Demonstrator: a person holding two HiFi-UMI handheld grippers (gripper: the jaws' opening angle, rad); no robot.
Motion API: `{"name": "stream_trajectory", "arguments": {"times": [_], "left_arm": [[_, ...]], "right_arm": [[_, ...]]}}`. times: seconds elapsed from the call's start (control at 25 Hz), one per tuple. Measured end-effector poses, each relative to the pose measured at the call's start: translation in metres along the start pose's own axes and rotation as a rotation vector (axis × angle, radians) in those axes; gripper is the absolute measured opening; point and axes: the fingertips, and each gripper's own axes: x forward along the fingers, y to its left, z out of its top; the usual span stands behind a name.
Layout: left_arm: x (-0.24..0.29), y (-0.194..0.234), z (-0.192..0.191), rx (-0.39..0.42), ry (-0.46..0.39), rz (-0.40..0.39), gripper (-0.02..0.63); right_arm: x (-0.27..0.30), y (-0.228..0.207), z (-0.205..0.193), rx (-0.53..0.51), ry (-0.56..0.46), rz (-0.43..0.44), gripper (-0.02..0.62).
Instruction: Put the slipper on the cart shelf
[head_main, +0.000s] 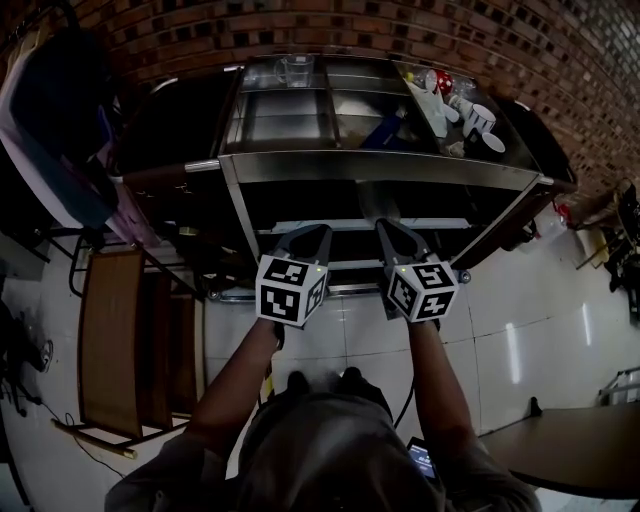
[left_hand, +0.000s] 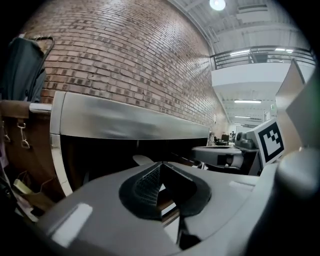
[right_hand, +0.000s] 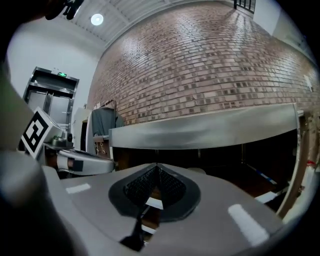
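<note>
Two hand-held grippers were held out nearly level in front of the cart (head_main: 380, 168), which stood against the brick wall (head_main: 300, 30).

Left hand-held gripper (left_hand: 160, 165): jaws closed tip to tip, nothing between them. Right hand-held gripper (right_hand: 157, 167): same, pads together, empty. Neither had the slipper.

The lower shelf (head_main: 350, 224) lay straight ahead of both. It was dark in the head view, and no slipper could be made out there from above.

The left gripper view showed a pale rounded shape (left_hand: 141, 160) on that shelf, beyond the tips and a little left. The right gripper view showed a similar shape (right_hand: 199, 170) beyond its tips and a little right.

Judged: probably the slipper, already lying on the shelf, ahead of and between the two converging grippers. Its long axis was not readable, as only one rounded end showed. Neither hand was clearly nearer. If so, the placing looked done.
</note>
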Motion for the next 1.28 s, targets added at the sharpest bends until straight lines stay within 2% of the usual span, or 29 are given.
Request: {"name": "stream_trajectory", "arguments": {"times": [0.24, 0.4, 0.72, 1.28], "left_arm": [[-0.014, -0.027, 0.006, 0.022, -0.011, 0.010, 0.008], [-0.014, -0.047, 0.005, 0.003, -0.020, 0.029, 0.006], [-0.012, -0.082, -0.006, -0.012, -0.010, 0.073, 0.008], [-0.019, -0.092, -0.001, -0.003, -0.013, 0.094, 0.008]], "right_arm": [[-0.031, 0.009, 0.013, 0.035, -0.033, 0.035, 0.000], [-0.053, 0.009, 0.017, 0.023, -0.032, 0.071, 0.000], [-0.082, -0.003, 0.002, 0.021, 0.000, 0.121, 0.000], [-0.093, -0.005, 0.011, 0.034, -0.021, 0.155, 0.000]]}}
